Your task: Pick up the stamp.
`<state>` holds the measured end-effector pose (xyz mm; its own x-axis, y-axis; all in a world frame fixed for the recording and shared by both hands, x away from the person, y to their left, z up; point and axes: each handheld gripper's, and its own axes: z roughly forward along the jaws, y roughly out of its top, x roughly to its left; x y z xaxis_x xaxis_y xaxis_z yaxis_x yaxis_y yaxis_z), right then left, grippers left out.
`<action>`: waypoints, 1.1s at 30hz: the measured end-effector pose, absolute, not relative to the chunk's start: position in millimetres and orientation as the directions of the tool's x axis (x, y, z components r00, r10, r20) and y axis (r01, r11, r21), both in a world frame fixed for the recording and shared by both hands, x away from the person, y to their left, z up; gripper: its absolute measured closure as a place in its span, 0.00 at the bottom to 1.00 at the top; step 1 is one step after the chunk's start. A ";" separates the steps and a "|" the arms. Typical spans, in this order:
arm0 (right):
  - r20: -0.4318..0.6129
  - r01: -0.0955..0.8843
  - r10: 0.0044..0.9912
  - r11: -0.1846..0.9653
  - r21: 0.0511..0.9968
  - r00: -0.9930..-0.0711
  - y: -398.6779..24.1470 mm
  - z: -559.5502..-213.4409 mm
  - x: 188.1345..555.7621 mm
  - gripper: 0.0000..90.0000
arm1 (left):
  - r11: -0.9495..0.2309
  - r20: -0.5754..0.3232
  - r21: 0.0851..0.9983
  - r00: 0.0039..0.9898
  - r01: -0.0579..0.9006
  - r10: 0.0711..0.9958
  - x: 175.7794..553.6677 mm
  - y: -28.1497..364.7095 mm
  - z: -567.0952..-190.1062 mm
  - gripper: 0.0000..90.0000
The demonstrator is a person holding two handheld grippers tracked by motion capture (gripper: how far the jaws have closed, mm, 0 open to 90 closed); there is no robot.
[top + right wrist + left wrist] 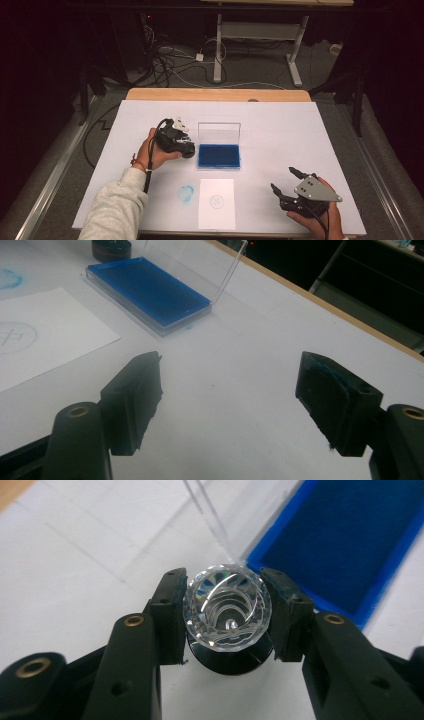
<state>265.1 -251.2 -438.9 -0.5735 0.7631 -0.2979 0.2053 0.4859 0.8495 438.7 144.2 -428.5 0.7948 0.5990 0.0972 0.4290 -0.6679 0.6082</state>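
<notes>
Beside the blue ink pad (219, 156) on the worktop (280, 125), my left gripper (227, 614) fingers clamp the stamp's (227, 611) slick crystal knob; right gripper (227, 405) fingers gape empty. Knob could squirt out if I tilt.

The left gripper (186, 148), far left, has its jaws clamped tight, forearm reaching in from the near edge. The right gripper (285, 182), near right, rests with jaws spread.
</notes>
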 end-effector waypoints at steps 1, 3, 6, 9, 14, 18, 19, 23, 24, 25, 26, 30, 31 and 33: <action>-0.302 0.203 0.763 0.488 0.849 -0.572 -251.1 -438.9 265.3 0.29 | -0.672 0.110 0.604 0.790 0.429 0.603 438.2 143.9 -428.2 0.61; -0.300 0.204 0.763 0.487 0.849 -0.573 -251.0 -438.9 265.1 0.30 | -0.668 0.103 0.612 0.795 0.423 0.597 437.2 144.5 -426.8 0.61; -0.302 0.202 0.761 0.489 0.849 -0.575 -250.9 -438.7 264.8 0.30 | -0.663 0.115 0.624 0.791 0.413 0.601 434.5 145.6 -423.5 0.61; -0.305 0.200 0.761 0.491 0.848 -0.573 -251.0 -438.8 265.0 0.29 | -0.646 0.121 0.647 0.782 0.405 0.611 430.3 149.7 -418.9 0.61; -0.304 0.205 0.760 0.493 0.846 -0.574 -251.2 -439.3 265.5 0.29 | -0.607 0.106 0.693 0.778 0.389 0.620 420.3 159.5 -410.7 0.61; -0.305 0.207 0.758 0.497 0.843 -0.577 -250.7 -439.6 265.7 0.29 | -0.588 0.106 0.720 0.779 0.369 0.618 410.1 164.7 -406.3 0.61; -0.305 0.207 0.757 0.498 0.842 -0.578 -250.4 -439.8 265.8 0.29 | -0.582 0.108 0.728 0.777 0.363 0.620 407.5 165.2 -405.3 0.61; -0.312 0.204 0.751 0.506 0.838 -0.581 -249.3 -440.0 265.2 0.29 | -0.589 0.141 0.739 0.781 0.326 0.609 396.9 163.2 -398.0 0.61; -0.312 0.204 0.751 0.506 0.838 -0.581 -249.3 -440.0 265.2 0.29 | -0.591 0.147 0.742 0.785 0.315 0.602 394.5 163.4 -396.0 0.61; -0.314 0.203 0.752 0.506 0.838 -0.580 -249.6 -439.9 265.0 0.29 | -0.585 0.143 0.749 0.786 0.311 0.601 391.7 163.1 -394.6 0.61; -0.313 0.204 0.753 0.506 0.838 -0.579 -249.7 -439.9 265.2 0.29 | -0.587 0.149 0.750 0.788 0.304 0.598 389.2 163.0 -393.1 0.61; -0.313 0.204 0.752 0.507 0.838 -0.581 -249.7 -440.1 265.6 0.28 | -0.581 0.150 0.765 0.800 0.279 0.582 378.8 162.4 -388.9 0.61; -0.313 0.203 0.751 0.507 0.838 -0.581 -249.5 -439.9 265.6 0.28 | -0.578 0.150 0.768 0.802 0.274 0.579 376.5 162.2 -387.9 0.61; -0.316 0.198 0.749 0.508 0.838 -0.582 -249.2 -439.5 265.4 0.28 | -0.573 0.149 0.777 0.807 0.262 0.571 371.2 161.4 -385.5 0.61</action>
